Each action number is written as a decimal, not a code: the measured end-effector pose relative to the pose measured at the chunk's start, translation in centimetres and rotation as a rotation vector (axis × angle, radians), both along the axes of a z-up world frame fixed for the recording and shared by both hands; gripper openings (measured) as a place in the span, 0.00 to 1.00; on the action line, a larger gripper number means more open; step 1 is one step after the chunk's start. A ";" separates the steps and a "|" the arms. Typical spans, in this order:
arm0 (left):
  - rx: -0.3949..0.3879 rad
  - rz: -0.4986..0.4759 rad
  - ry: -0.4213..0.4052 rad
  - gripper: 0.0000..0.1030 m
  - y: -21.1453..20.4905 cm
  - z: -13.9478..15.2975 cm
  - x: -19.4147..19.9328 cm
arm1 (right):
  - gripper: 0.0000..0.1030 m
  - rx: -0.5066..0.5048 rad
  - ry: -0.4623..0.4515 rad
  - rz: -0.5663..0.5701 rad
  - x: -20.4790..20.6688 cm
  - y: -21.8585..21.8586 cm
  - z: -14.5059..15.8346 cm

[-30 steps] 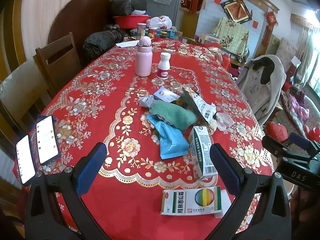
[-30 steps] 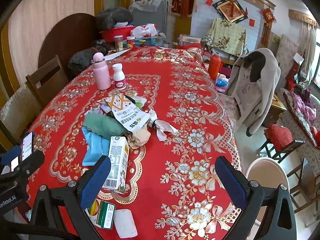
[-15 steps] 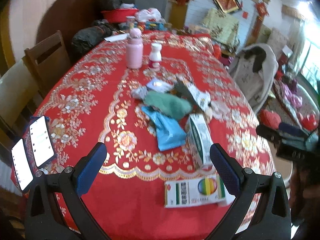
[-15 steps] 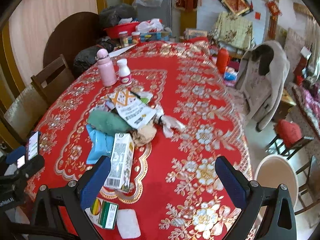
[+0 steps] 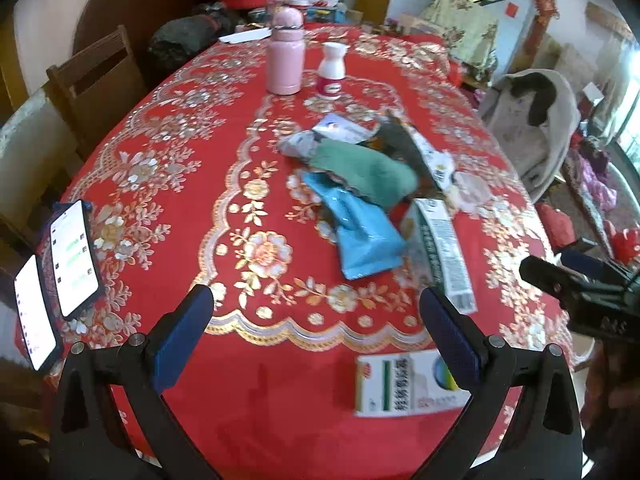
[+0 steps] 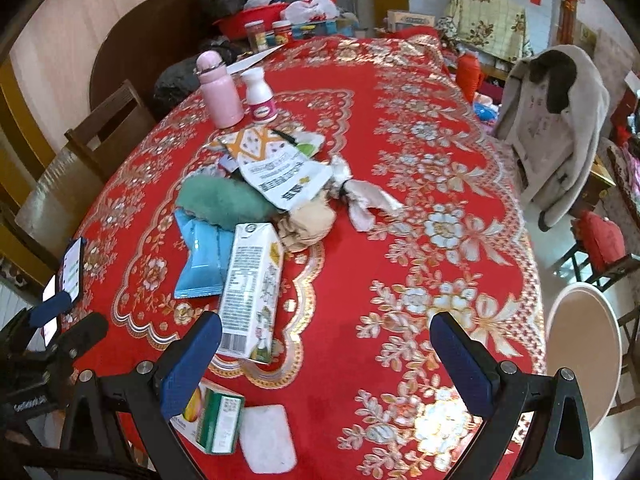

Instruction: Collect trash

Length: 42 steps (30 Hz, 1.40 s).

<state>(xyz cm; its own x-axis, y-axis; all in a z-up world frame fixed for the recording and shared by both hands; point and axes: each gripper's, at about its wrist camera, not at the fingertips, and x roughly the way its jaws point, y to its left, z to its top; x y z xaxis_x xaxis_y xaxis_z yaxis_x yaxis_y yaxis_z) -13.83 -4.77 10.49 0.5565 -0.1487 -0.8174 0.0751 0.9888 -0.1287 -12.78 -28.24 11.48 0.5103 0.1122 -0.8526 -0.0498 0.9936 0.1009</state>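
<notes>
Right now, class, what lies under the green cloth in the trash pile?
The green cloth rests on the upper end of the blue wrapper, beside the milk carton. A printed white wrapper overlaps its far edge. Anything else beneath the cloth is covered.

Medicine box (image 5: 408, 384) print is blurred (right corner behind a gripper finger).
</notes>
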 end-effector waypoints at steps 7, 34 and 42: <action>0.007 0.023 0.018 0.99 1.5 -0.5 2.7 | 1.00 0.038 0.053 0.047 3.0 2.6 -2.0; -0.109 -0.148 0.266 0.38 -3.6 -7.5 13.1 | 0.40 0.142 0.178 -0.100 5.5 0.6 -6.0; -0.060 -0.112 0.269 0.30 -1.5 -4.2 9.6 | 0.40 0.142 0.141 -0.037 4.6 -1.2 -5.1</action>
